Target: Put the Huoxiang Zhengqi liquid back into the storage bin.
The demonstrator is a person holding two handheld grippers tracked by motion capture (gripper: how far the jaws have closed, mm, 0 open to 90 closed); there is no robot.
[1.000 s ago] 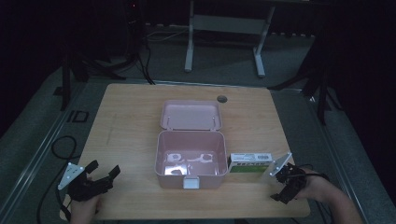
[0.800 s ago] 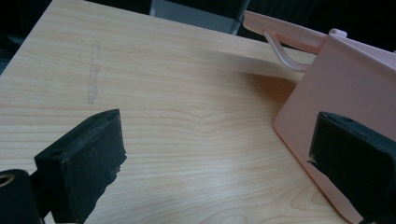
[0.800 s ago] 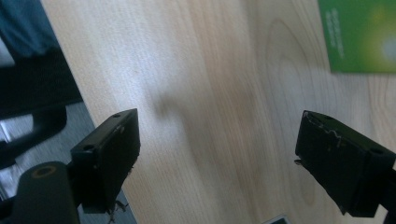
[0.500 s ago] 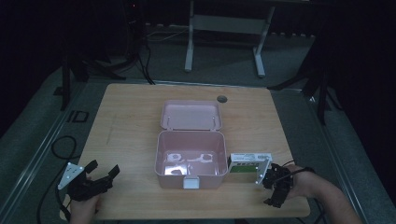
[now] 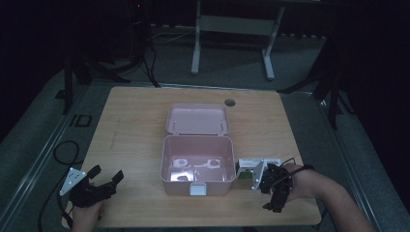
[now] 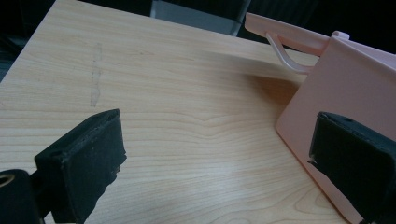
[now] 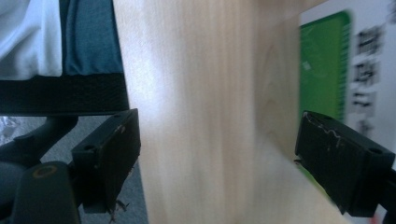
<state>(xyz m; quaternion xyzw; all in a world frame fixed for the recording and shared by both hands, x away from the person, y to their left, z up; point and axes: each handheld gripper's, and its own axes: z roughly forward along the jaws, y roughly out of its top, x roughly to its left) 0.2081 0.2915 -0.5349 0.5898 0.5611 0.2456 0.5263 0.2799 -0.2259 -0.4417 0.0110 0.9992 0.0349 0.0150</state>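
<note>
Green-and-white, the small carton (image 5: 258,166) lies on the wooden table (image 5: 140,121), touching the right side of the open pink box (image 5: 197,164). My right gripper (image 5: 270,186) sits just beside it, tilted down, jaws apart and empty. My left gripper (image 5: 104,179) rests well apart at the near left, jaws spread wide.

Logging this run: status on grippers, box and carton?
Left gripper open, idle on table. Right gripper open beside green-white carton, not gripping. Pink box open, lid back. Nothing between carton and box.
</note>
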